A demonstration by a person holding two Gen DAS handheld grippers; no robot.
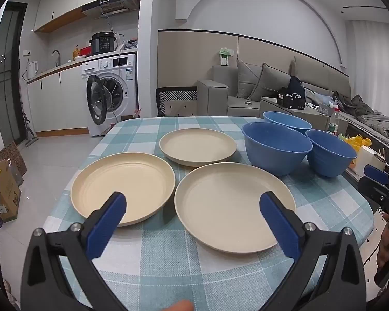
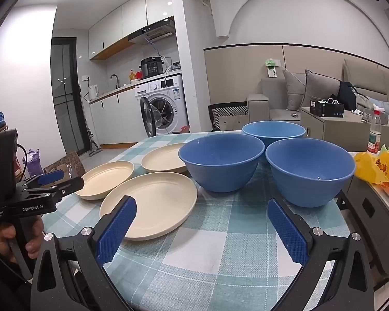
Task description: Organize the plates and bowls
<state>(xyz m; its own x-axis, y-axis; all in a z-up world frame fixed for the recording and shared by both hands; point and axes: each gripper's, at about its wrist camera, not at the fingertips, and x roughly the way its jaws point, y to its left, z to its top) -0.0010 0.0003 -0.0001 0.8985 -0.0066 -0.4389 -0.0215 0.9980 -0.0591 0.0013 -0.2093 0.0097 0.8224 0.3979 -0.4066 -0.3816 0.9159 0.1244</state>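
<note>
Three cream plates and three blue bowls sit apart on the checked table [image 1: 168,264], none stacked. The plates are on the left: a near plate [image 1: 233,207], a left plate [image 1: 122,184] just beside it, and a far plate [image 1: 197,146] behind them. The bowls cluster on the right: a big bowl [image 2: 221,160], a near bowl [image 2: 310,169] and a far bowl [image 2: 273,131], rims close or touching.

The left gripper [image 1: 193,210] hovers above the near edge of the plates, fingers spread wide with nothing between them. The right gripper [image 2: 203,219] hangs before the bowls, likewise spread and empty. Each is held by a hand on its handle; the hand [image 2: 15,235] on the left one shows in the right wrist view.

The task seems at its start, and the likely step is a first pick. For a plate, the rim is the only purchase: come in low and nearly level, slide one finger under the lip and the other over it, and pinch firmly before lifting, since the smooth surface could slip. Lowering it flat and centred onto another plate should keep the stack steady. For a bowl, pinching the wall near the rim, one finger inside and one outside, looks safest. Nesting into the big bowl depends on sizes, which I cannot judge surely.
</note>
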